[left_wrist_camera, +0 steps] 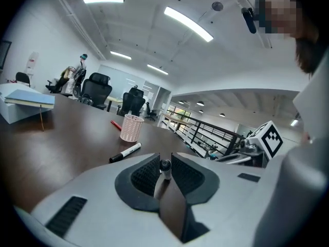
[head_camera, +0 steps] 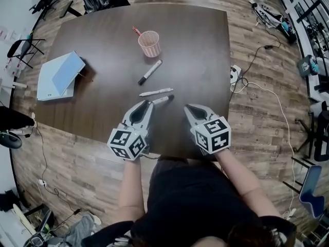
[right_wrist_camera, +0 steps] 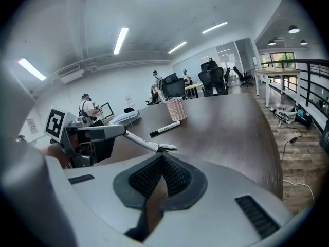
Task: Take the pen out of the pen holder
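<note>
The pink mesh pen holder (head_camera: 149,43) (left_wrist_camera: 131,128) (right_wrist_camera: 176,108) stands upright at the far middle of the dark table (head_camera: 200,45). A red pen (head_camera: 136,31) (left_wrist_camera: 116,124) shows at its far left side. A black-and-white marker (head_camera: 149,72) (left_wrist_camera: 125,152) (right_wrist_camera: 165,128) lies in front of the holder, and a white pen (head_camera: 156,92) lies nearer still. My left gripper (head_camera: 150,103) (left_wrist_camera: 164,161) is shut on a grey pen (head_camera: 163,100) (left_wrist_camera: 165,167) (right_wrist_camera: 149,145) that sticks out to the right, low over the table. My right gripper (head_camera: 187,108) (right_wrist_camera: 163,156) is shut and empty beside it.
A blue and white folder (head_camera: 59,76) (left_wrist_camera: 28,99) lies at the table's left side. The table's near edge (head_camera: 92,135) runs just under both grippers. Office chairs (left_wrist_camera: 97,89) stand beyond the far edge. Cables and a power strip (head_camera: 235,73) lie on the floor to the right.
</note>
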`<action>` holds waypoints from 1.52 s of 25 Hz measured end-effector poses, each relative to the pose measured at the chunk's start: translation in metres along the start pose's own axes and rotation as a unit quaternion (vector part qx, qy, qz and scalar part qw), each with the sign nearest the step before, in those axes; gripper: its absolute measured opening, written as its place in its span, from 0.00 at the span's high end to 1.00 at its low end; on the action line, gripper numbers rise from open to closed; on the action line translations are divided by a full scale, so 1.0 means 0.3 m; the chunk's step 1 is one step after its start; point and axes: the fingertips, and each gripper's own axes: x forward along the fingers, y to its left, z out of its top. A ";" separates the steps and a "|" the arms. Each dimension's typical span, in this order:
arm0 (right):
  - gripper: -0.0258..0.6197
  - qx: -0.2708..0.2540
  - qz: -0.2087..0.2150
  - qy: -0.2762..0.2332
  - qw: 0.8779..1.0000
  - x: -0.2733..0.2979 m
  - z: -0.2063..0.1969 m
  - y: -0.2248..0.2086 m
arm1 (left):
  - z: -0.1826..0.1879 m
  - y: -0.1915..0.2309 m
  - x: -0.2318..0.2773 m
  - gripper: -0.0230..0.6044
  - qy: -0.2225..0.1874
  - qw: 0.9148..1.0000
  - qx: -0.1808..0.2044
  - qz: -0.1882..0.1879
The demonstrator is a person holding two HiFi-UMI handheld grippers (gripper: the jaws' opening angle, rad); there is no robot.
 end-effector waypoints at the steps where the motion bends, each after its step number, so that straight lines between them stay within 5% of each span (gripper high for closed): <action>1: 0.93 -0.002 0.002 0.001 1.000 -0.001 -0.003 0.006 | -0.008 -0.011 -0.006 0.83 0.003 1.000 0.002 -0.013; 7: 0.93 -0.019 0.011 0.011 1.000 -0.008 -0.028 0.035 | -0.070 -0.049 -0.034 0.82 0.038 0.997 0.038 -0.060; 11: 0.93 -0.022 0.012 0.015 1.000 -0.009 -0.041 0.039 | -0.117 -0.043 -0.043 0.82 0.074 0.990 0.094 -0.070; 22: 0.93 -0.028 0.010 0.024 0.999 -0.009 -0.069 0.038 | -0.280 0.003 -0.031 0.82 0.194 0.936 0.286 -0.069; 30: 0.93 -0.023 0.007 0.028 0.999 -0.004 -0.070 0.043 | -0.360 0.049 -0.029 0.82 0.256 0.915 0.305 -0.058; 38: 0.93 -0.020 0.006 0.026 0.999 -0.006 -0.067 0.038 | -0.349 0.046 -0.035 0.75 0.252 0.924 0.284 -0.052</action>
